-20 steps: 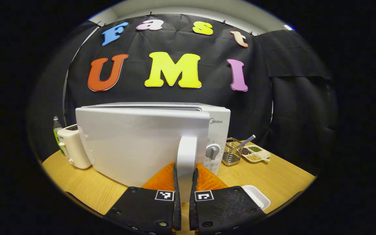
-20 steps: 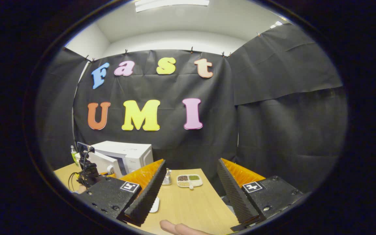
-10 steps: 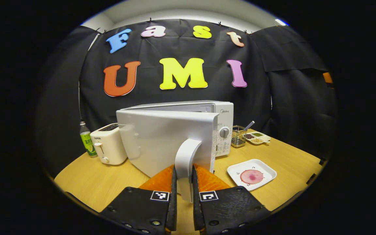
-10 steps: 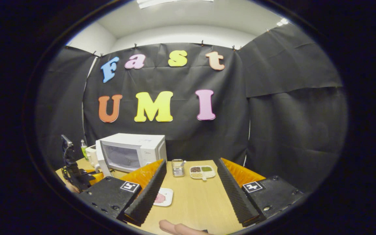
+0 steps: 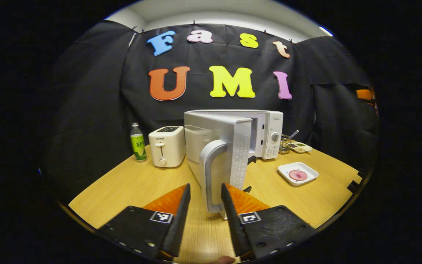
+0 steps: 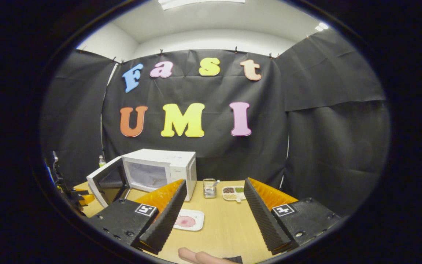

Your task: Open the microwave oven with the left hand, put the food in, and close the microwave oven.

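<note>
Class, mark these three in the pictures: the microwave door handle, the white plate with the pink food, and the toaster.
microwave door handle (image 5: 208, 172): left gripper view, on the handle's upright bar.
white plate (image 5: 288, 169): left gripper view, on the plate's bare near-left rim.
toaster (image 5: 167, 148): left gripper view, on its front face.

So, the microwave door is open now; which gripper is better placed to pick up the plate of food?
The right gripper: it is open, empty, and the plate lies just before it. The left gripper is open at the door handle.
</note>
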A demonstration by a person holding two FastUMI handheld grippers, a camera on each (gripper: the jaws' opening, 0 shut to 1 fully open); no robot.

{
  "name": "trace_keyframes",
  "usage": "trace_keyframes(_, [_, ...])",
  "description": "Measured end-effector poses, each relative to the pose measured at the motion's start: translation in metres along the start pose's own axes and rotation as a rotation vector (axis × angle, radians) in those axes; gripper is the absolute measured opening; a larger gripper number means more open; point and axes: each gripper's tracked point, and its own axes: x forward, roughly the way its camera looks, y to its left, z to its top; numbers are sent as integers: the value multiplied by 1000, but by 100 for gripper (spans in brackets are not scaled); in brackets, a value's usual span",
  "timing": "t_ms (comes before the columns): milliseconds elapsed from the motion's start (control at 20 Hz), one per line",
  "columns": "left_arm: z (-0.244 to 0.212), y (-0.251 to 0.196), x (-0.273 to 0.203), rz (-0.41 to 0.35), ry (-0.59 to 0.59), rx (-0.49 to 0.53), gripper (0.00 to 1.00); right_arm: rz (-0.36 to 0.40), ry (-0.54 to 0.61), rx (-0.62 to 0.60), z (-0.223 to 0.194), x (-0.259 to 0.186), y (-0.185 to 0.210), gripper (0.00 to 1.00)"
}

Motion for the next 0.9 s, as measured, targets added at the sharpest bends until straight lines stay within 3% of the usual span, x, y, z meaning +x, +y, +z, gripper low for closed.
trace_keyframes(50, [6, 4, -13, 17, -16, -8, 58, 4, 14, -10, -3, 5, 4, 100])
trace_keyframes(100, [14, 9, -26, 44, -37, -7, 94, 11, 30, -23, -8, 11, 9, 100])
trace_keyframes(200, [28, 17, -43, 100, -55, -5, 96, 28, 72, -42, -17, 26, 17, 94])
trace_keyframes(250, [35, 16, -47, 111, -61, -8, 96, 32, 95, -46, -21, 34, 18, 100])
trace_keyframes(350, [58, 5, -60, 104, -89, -37, 96, 43, 152, -54, -34, 53, 18, 96])
trace_keyframes(500, [89, -3, -70, 119, -143, -29, 95, 45, 254, -82, -55, 87, 11, 100])
trace_keyframes(900, [148, -20, -58, 147, -210, -31, 95, 201, 722, 29, -153, 162, 24, 97])
